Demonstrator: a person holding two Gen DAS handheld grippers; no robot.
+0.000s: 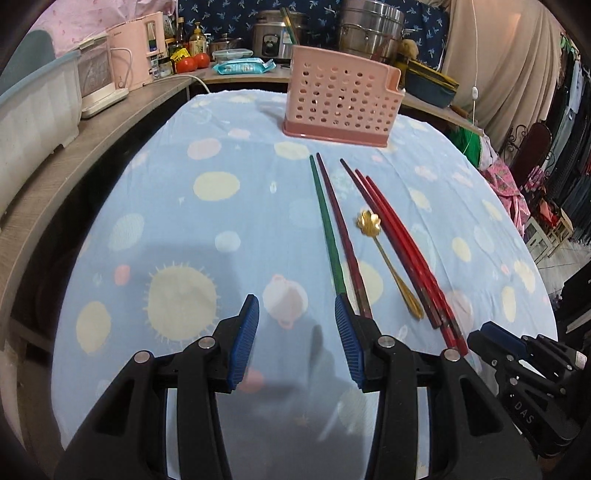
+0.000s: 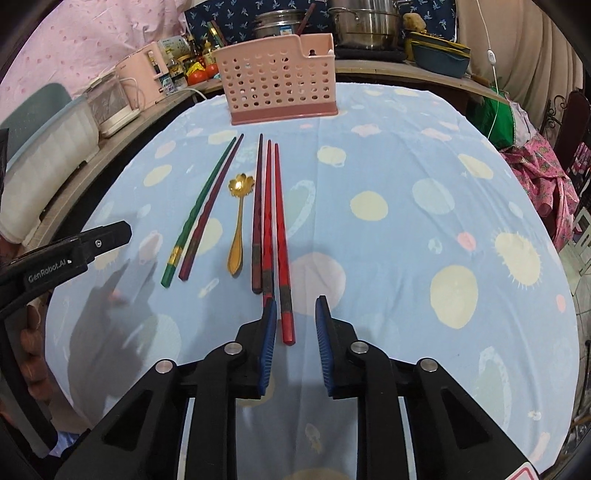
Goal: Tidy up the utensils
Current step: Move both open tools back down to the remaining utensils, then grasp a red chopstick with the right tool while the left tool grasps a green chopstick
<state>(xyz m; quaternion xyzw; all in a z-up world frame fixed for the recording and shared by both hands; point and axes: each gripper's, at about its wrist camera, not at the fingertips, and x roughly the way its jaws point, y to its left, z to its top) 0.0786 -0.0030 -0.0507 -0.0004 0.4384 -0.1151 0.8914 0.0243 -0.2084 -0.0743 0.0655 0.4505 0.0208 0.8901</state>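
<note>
A pink perforated utensil holder (image 1: 340, 99) (image 2: 280, 85) stands at the far side of the table. In front of it lie a green chopstick (image 1: 325, 221) (image 2: 199, 206), a maroon chopstick (image 1: 340, 229) (image 2: 212, 206), a gold flower-bowled spoon (image 1: 391, 266) (image 2: 240, 221) and three red chopsticks (image 1: 402, 243) (image 2: 267, 221). My left gripper (image 1: 296, 301) is open over bare cloth, its right fingertip at the green chopstick's near end. My right gripper (image 2: 296, 300) is open, and the near end of the rightmost red chopstick (image 2: 282, 258) lies between its pads, which do not press on it.
A blue dotted tablecloth (image 1: 207, 229) (image 2: 424, 229) covers the table. A wooden counter (image 1: 74, 155) runs along the left and back with a white bin, pink appliances, bottles, tomatoes, a rice cooker (image 1: 273, 35) and steel pots (image 2: 362, 26). Chairs and clothes crowd the right.
</note>
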